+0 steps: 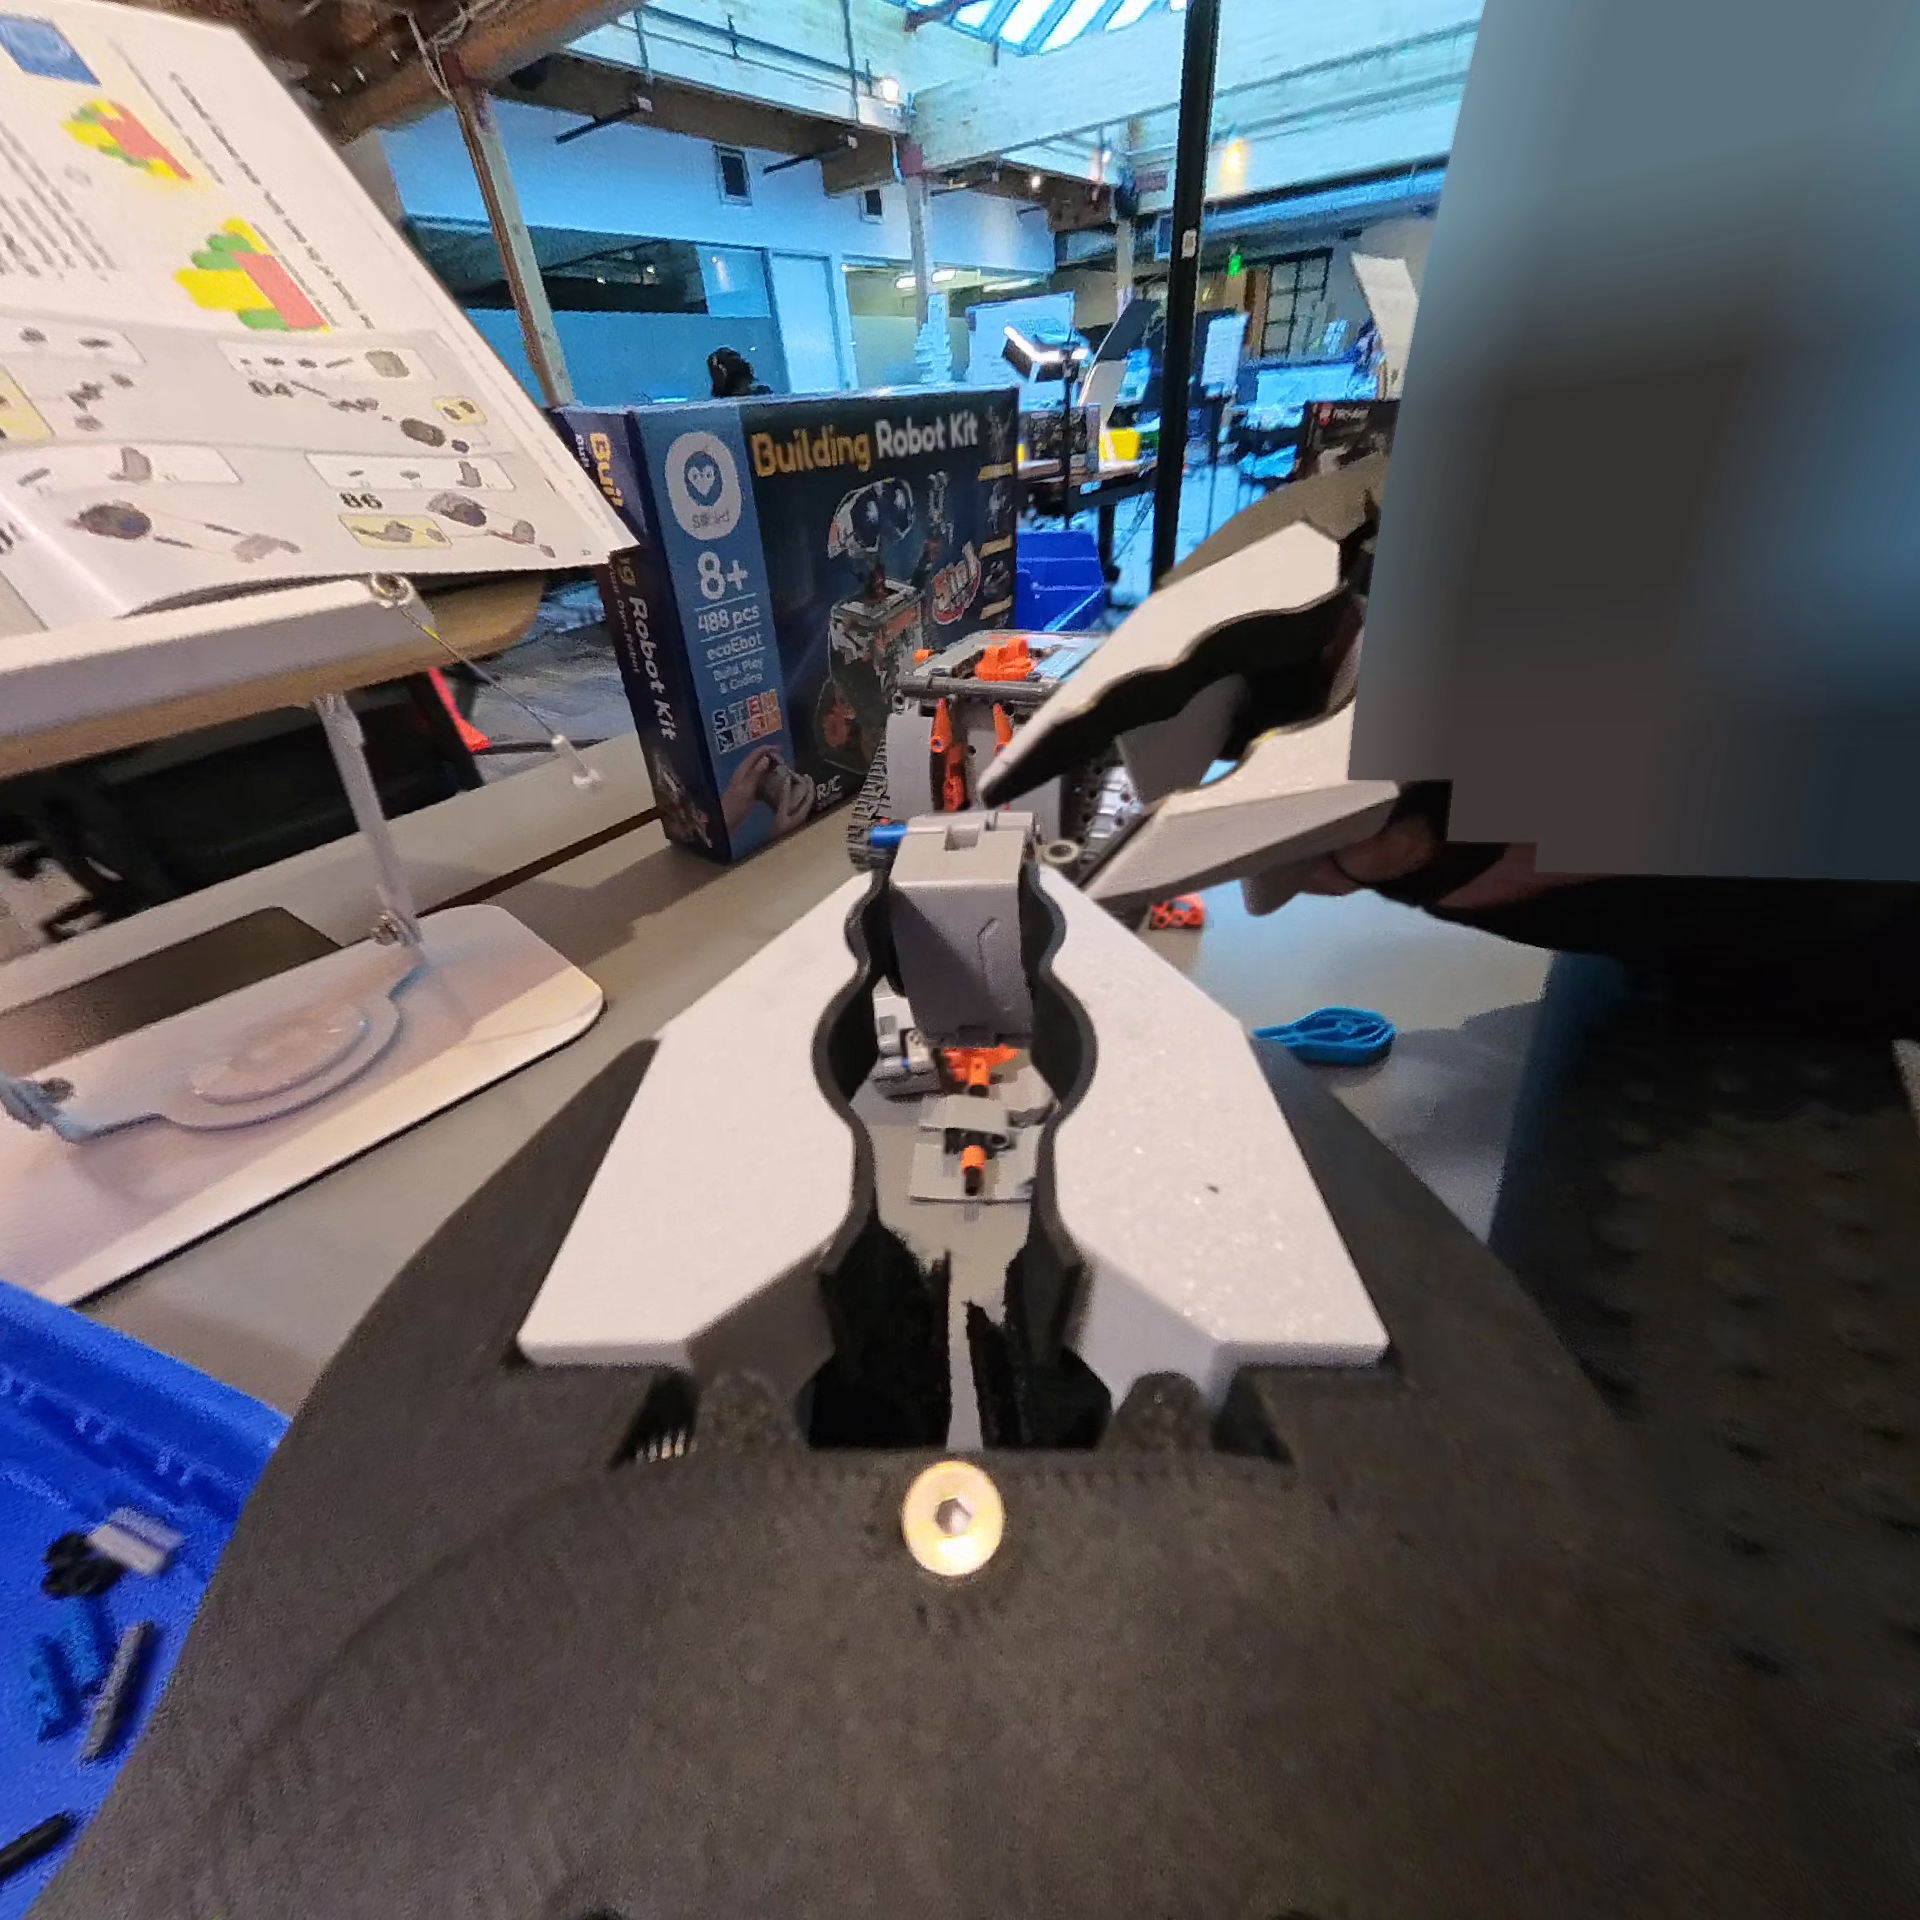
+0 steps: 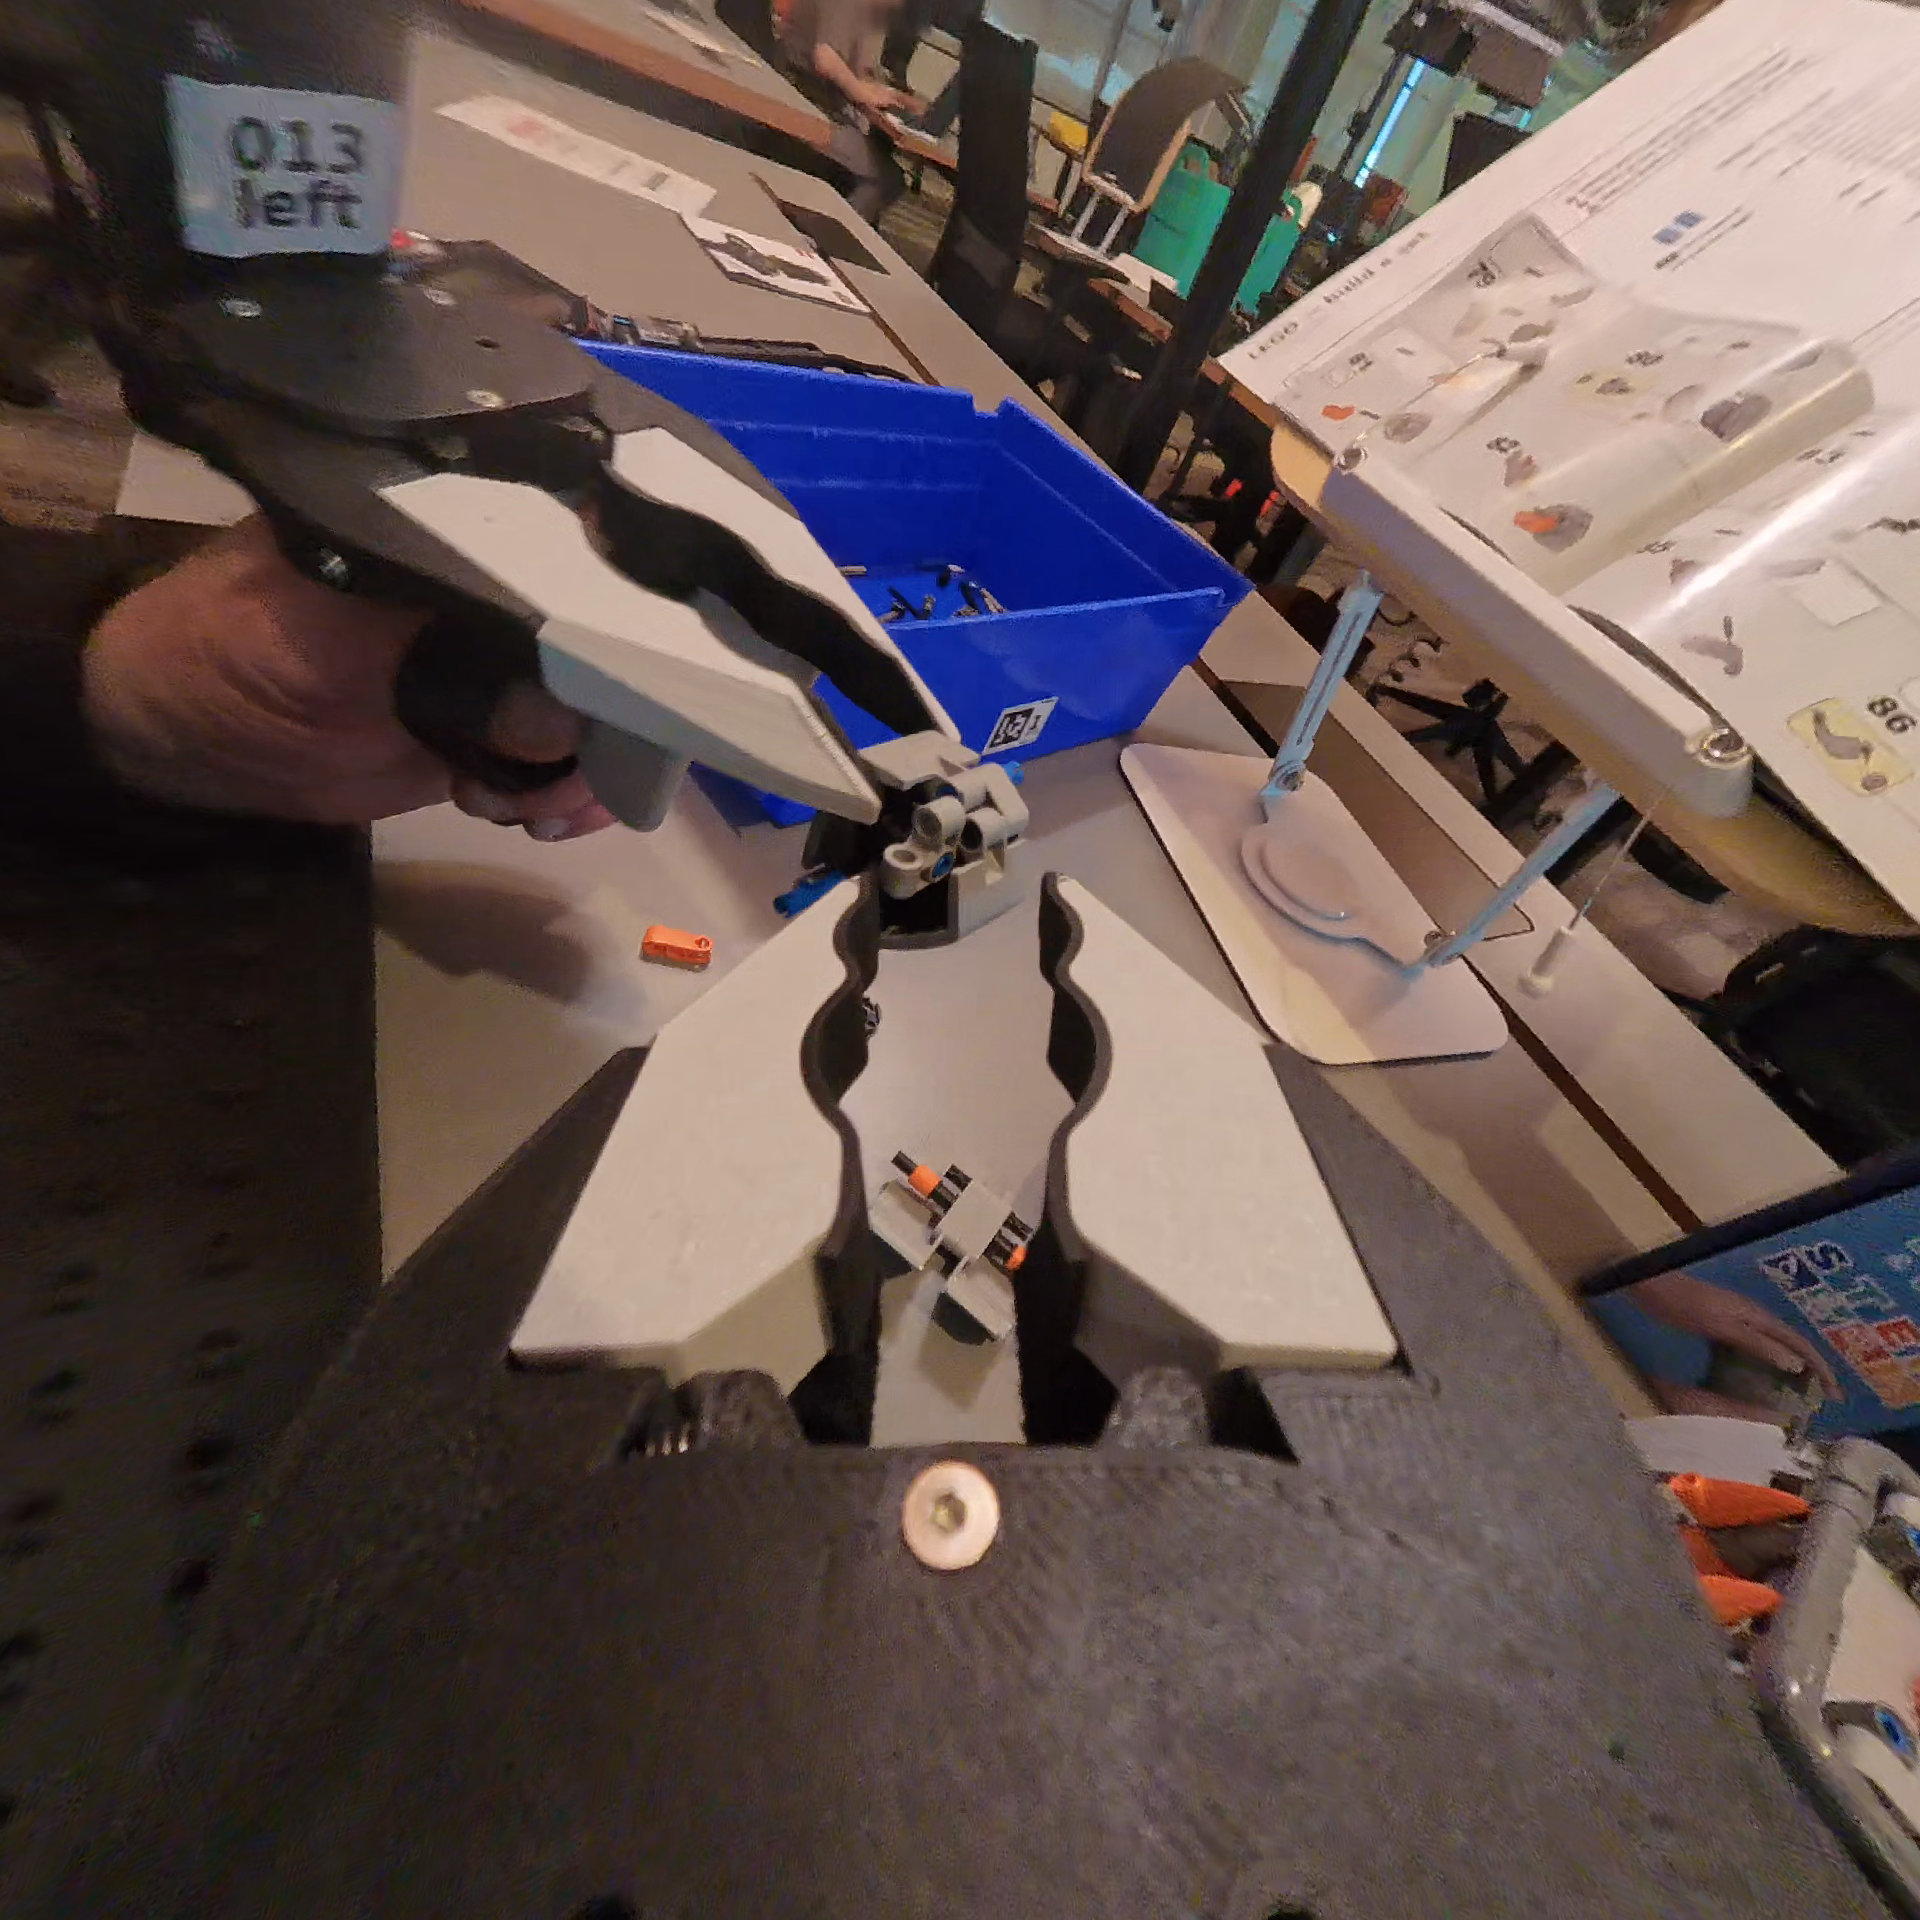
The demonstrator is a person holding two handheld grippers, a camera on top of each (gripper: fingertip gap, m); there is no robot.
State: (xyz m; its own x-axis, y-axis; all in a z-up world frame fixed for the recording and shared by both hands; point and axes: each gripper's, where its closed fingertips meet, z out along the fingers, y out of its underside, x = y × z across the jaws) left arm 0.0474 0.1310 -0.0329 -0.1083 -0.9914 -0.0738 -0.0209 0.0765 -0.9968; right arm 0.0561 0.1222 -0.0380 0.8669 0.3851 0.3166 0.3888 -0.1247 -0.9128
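1. Your left gripper [image 1: 961,914] is clamped on a grey brick sub-assembly [image 1: 961,956], gripped at the fingertips with the piece's long axis running along the fingers and its top end poking out past the tips.
2. Your right gripper [image 2: 951,894] stands wide, fingers parted and holding nothing. Its tips sit just under the same grey brick sub-assembly [image 2: 951,831], which lies straight ahead of the right gripper, at its fingertips.
3. Taking that sub-assembly as the landmark: the two grippers meet there at an angle, the left one coming down from the left in the right wrist view.
4. A small grey-and-orange piece [image 2: 951,1226] lies on the table below the right gripper's open fingers, nearer you than the sub-assembly.
5. Beyond the sub-assembly stands the tracked robot model [image 1: 966,717]; behind that, the kit box [image 1: 821,613].
6. Left of it, the blue bin [image 2: 935,540] and the instruction-booklet stand [image 1: 281,1039].
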